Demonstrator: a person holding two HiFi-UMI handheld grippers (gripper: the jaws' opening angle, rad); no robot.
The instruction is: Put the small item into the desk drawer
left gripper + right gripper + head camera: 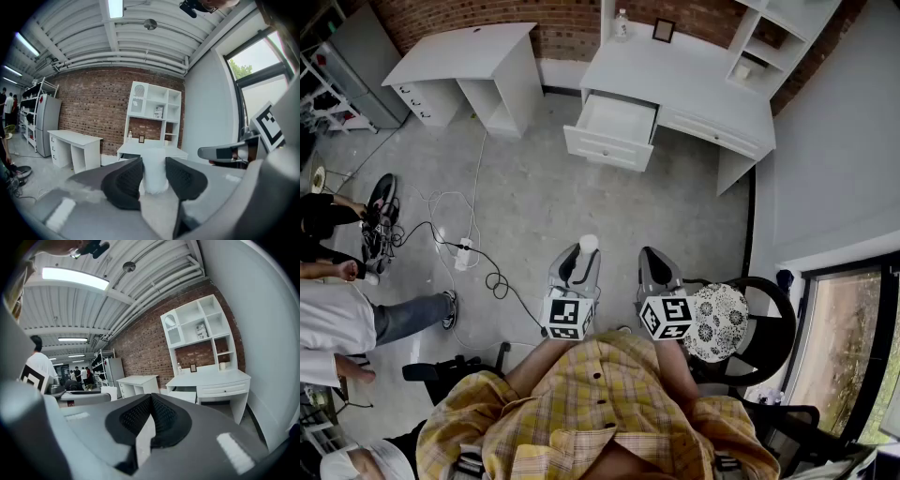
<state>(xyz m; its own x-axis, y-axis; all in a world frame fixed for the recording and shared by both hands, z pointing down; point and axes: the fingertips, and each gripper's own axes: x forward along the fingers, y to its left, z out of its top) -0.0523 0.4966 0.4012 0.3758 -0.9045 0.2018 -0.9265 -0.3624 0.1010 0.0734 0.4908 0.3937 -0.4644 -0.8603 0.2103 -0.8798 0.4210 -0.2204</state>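
Though well short of the desk, carries the small white cylindrical item (154, 174) in the left gripper (153, 182), close in front of a yellow checked shirt (600, 403). Grips it with jaws set wide, ribbed black pads (123, 183) pressed on both its sides, upright, top poking out beyond the fingertips. Looks light, probably matte and slightly yielding, so unlikely to slip but likely to dent under a harder squeeze. Best gripped around the middle of the body, as now, leaving the lower end free to go down first.

Just to the right, holds the right gripper (150, 422) closed pad against pad, with nothing in it. Further right, a black chair with a round floral cushion (718, 322). Off to the left on the grey concrete floor (544, 206), a white power strip with trailing black cables (465, 253).

Far across the floor, against the brick wall, a white wooden desk (684, 70) with its white drawer (615, 120) pulled open at the left side, seemingly empty. Calls for a walk forward before any release.
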